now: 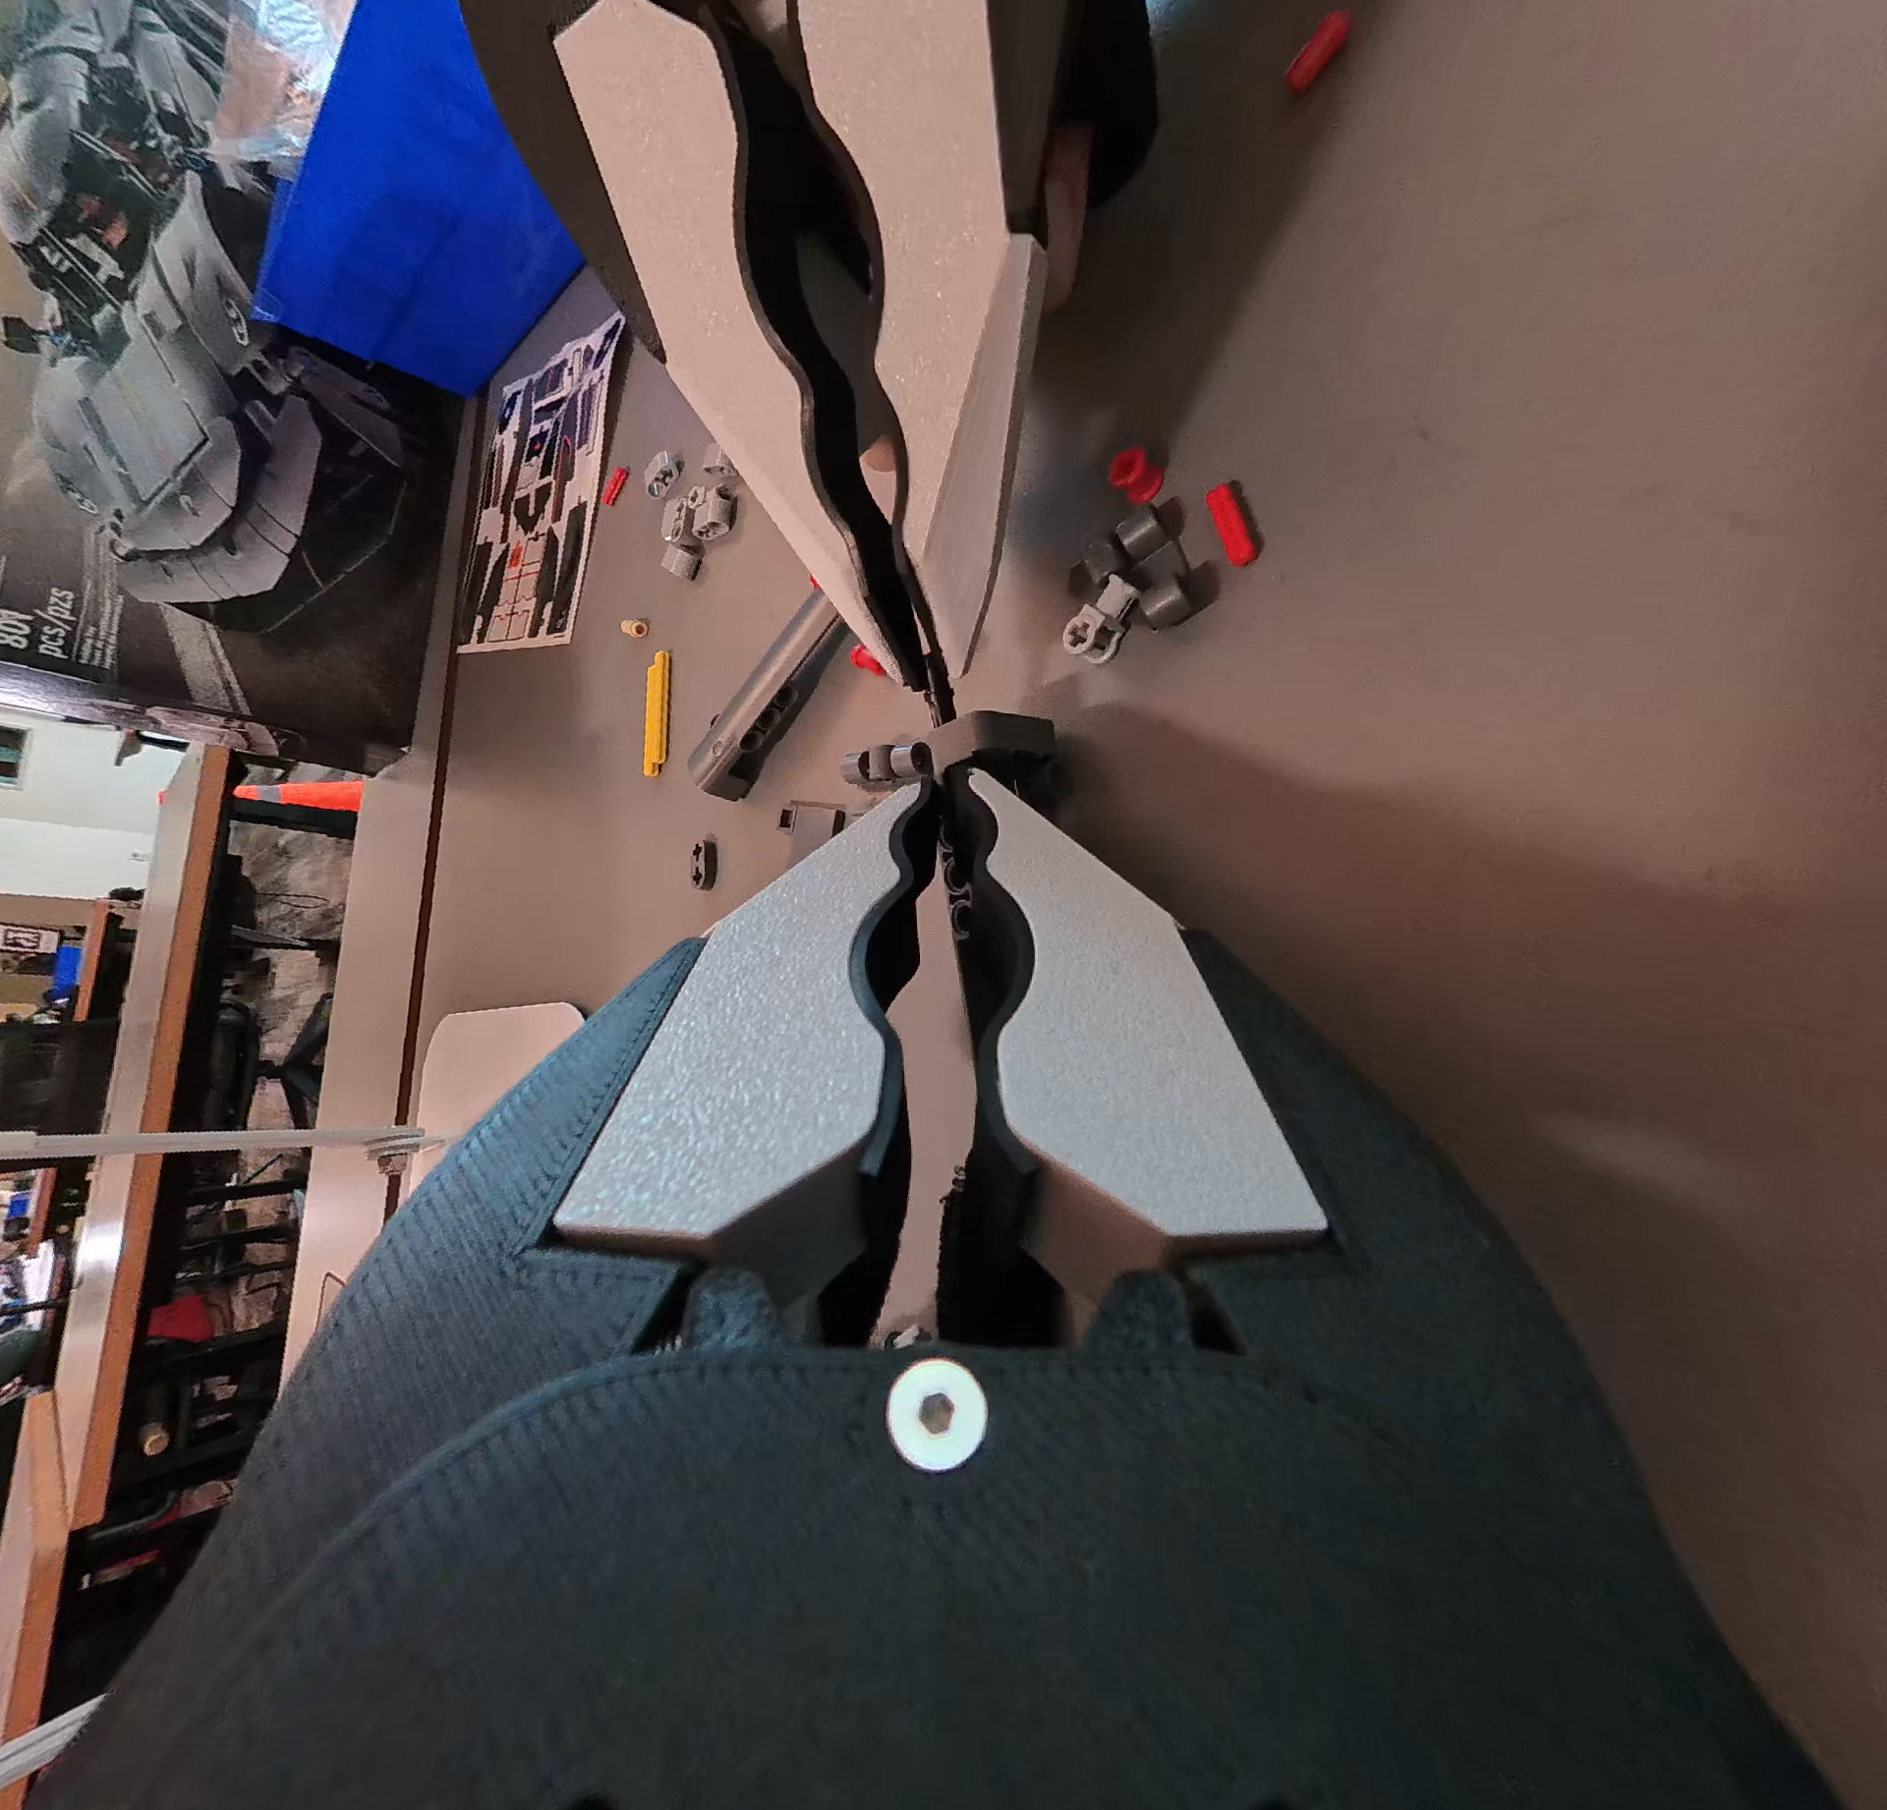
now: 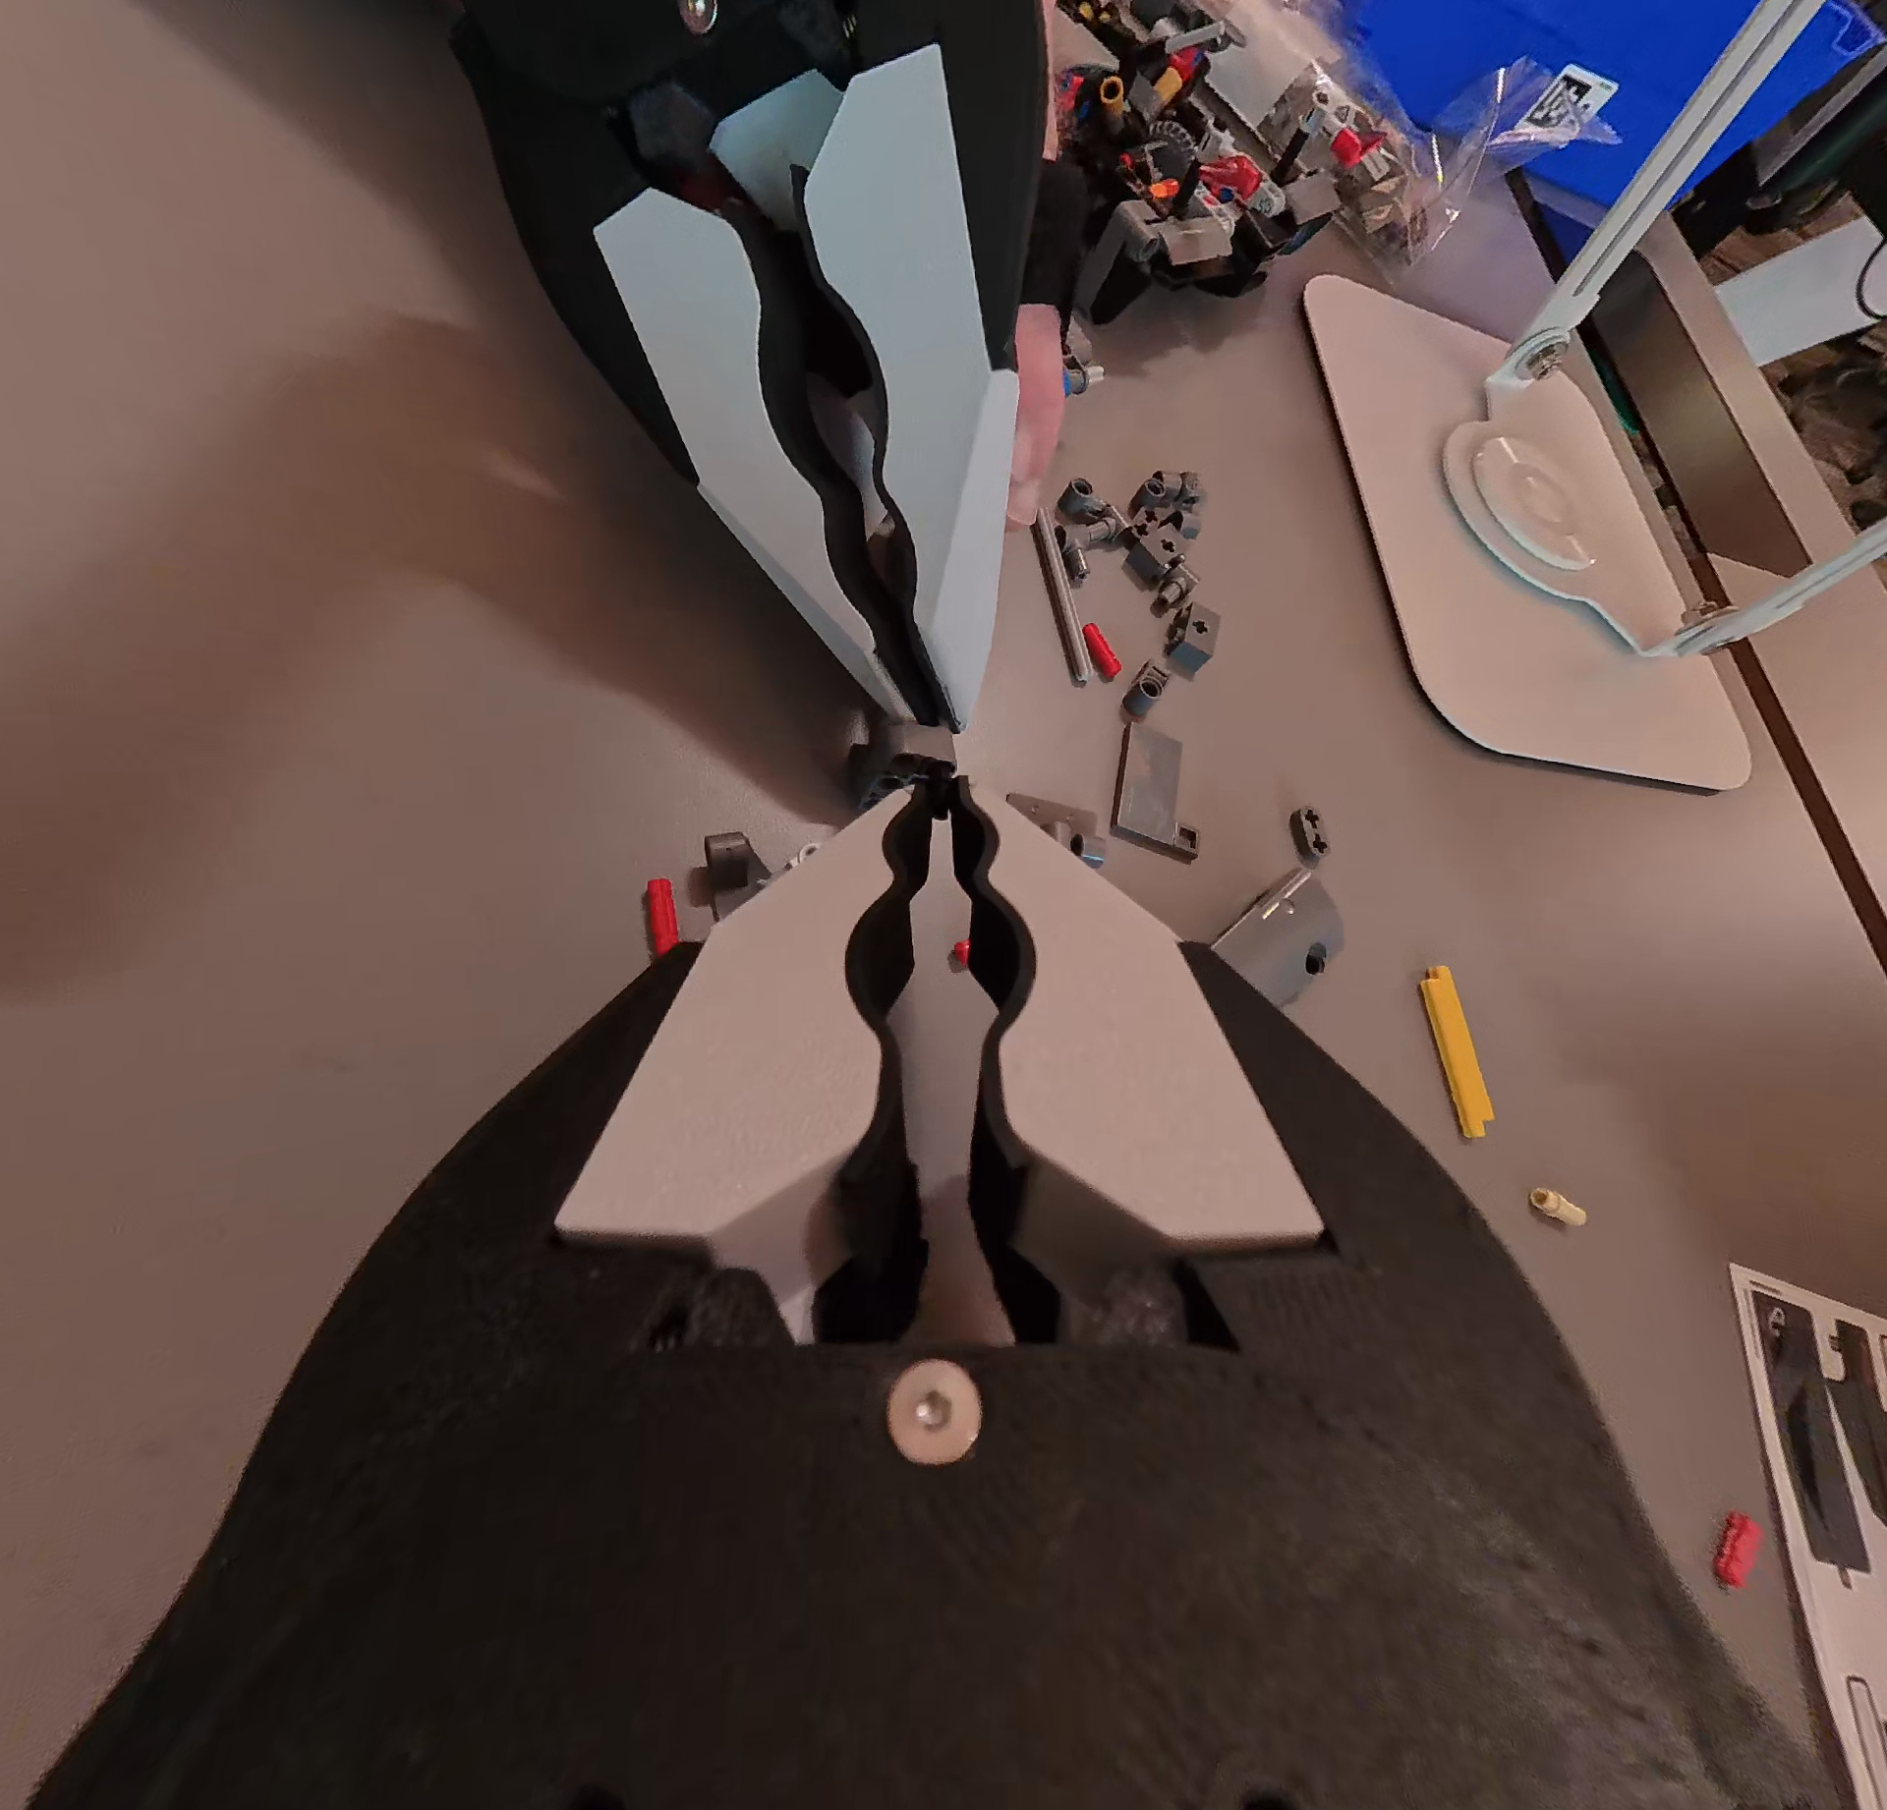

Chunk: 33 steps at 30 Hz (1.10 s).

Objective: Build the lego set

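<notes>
My left gripper (image 1: 945, 789) is shut on a dark grey lego piece (image 1: 1006, 735) held just above the table. The same piece shows in the right wrist view (image 2: 886, 748) at the tips of the left gripper (image 2: 934, 722), which reaches in from above. My right gripper (image 2: 939, 799) is shut on a small black pin (image 2: 934, 773) and holds it against the grey piece. In the left wrist view the right gripper (image 1: 924, 687) comes down from the top, tip to tip with the left one.
Loose parts lie on the table: red pins (image 1: 1230, 526), grey connectors (image 1: 1133, 577), a yellow beam (image 2: 1455, 1051), a long grey beam (image 1: 761, 709). A sticker sheet (image 1: 541, 495), the set's box (image 1: 184, 332), a blue bin (image 2: 1583, 56), a part-built model (image 2: 1184, 179) and a white stand base (image 2: 1511, 556) ring the area. My two grippers' fingertips are within a few centimetres of each other.
</notes>
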Motion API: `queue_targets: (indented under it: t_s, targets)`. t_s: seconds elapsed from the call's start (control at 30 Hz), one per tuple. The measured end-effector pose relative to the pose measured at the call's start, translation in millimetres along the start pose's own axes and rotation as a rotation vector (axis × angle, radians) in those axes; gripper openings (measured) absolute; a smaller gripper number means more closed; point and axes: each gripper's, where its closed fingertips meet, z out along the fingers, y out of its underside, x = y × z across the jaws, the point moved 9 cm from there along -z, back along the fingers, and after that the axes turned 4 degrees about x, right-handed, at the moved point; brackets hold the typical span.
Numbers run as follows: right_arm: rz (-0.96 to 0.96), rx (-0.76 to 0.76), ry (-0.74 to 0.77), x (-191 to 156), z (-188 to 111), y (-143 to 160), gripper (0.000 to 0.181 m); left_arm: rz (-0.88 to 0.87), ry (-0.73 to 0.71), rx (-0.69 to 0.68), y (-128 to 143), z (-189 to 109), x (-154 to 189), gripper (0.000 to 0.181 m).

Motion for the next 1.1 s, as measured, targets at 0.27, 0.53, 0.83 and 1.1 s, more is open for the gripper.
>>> queue_targets:
  t_s: [0.27, 0.53, 0.83, 1.1]
  targets:
    - [0.047, 0.009, -0.017, 2.1, 0.7, 2.1, 0.002, 0.014, -0.006, -0.002, 0.4, -0.1, 1.0, 0.000]
    - [0.014, -0.040, -0.027, -1.8, 5.2, 4.4, 0.002, 0.065, 0.016, -0.028, 0.7, 3.2, 7.3, 0.000]
    - [-0.014, -0.091, -0.058, -5.8, 7.4, 7.5, 0.002, 0.021, 0.064, -0.040, 3.0, 2.7, 4.5, 0.000]
    - [-0.014, -0.148, -0.079, -6.4, 4.6, 8.6, 0.002, 0.010, 0.086, -0.045, 4.4, 2.0, 4.1, 0.000]
